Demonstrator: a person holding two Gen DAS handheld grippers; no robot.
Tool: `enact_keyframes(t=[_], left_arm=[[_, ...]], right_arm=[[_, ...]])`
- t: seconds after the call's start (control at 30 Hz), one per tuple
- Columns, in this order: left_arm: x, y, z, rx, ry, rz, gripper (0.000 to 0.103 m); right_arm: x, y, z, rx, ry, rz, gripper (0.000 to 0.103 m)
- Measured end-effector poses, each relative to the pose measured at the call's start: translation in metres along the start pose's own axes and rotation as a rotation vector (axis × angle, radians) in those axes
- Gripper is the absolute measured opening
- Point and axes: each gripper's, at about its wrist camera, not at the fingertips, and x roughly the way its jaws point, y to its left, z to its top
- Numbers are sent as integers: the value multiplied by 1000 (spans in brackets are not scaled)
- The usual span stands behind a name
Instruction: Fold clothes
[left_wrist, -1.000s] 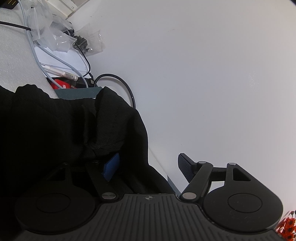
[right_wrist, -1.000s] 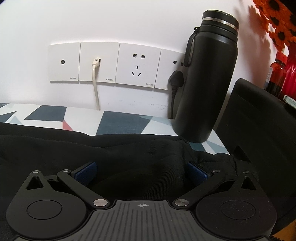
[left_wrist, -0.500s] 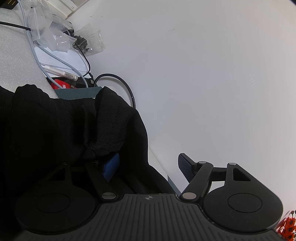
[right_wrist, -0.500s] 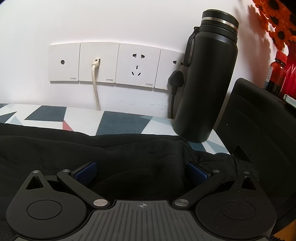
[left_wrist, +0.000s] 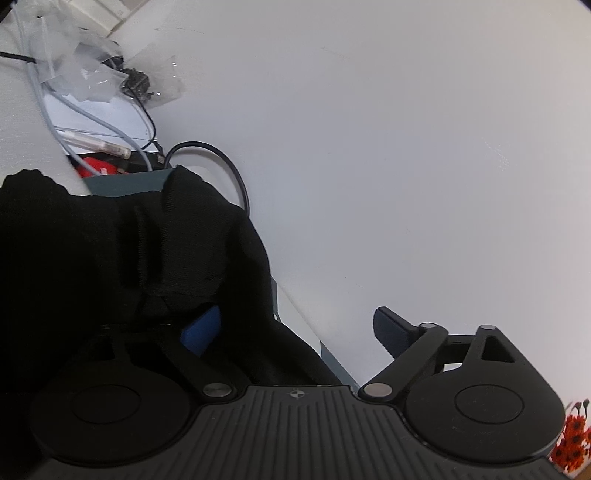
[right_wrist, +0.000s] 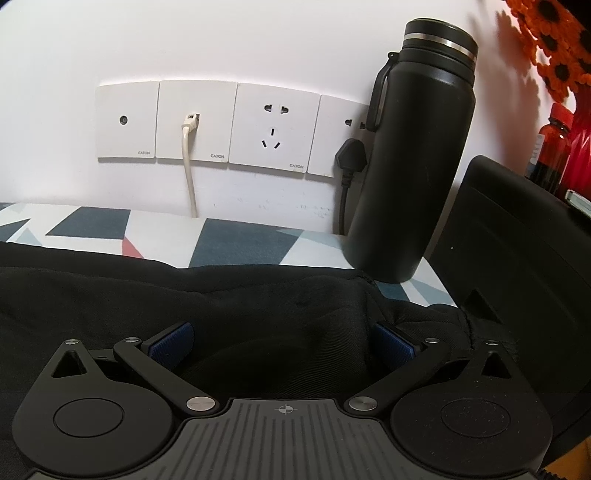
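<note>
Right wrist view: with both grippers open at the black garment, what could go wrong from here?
The black bottle stands right behind the black garment; dragging the cloth could tip it. In the left view, the left gripper has cloth by one pad only, so closing may miss. The black cable beside the fabric could snag.

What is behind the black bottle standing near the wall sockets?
Behind the black bottle is the white wall with the row of sockets. A black plug sits in the rightmost socket, beside the bottle. The bottle covers part of that socket plate, so the rest cannot be seen.
</note>
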Motion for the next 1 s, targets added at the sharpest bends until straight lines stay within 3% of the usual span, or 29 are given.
enact_keyframes(t=[1.0], left_arm=[[5, -4, -2, 26, 2, -7, 102]], right_arm=[[1, 5, -5, -34, 7, -6, 102]])
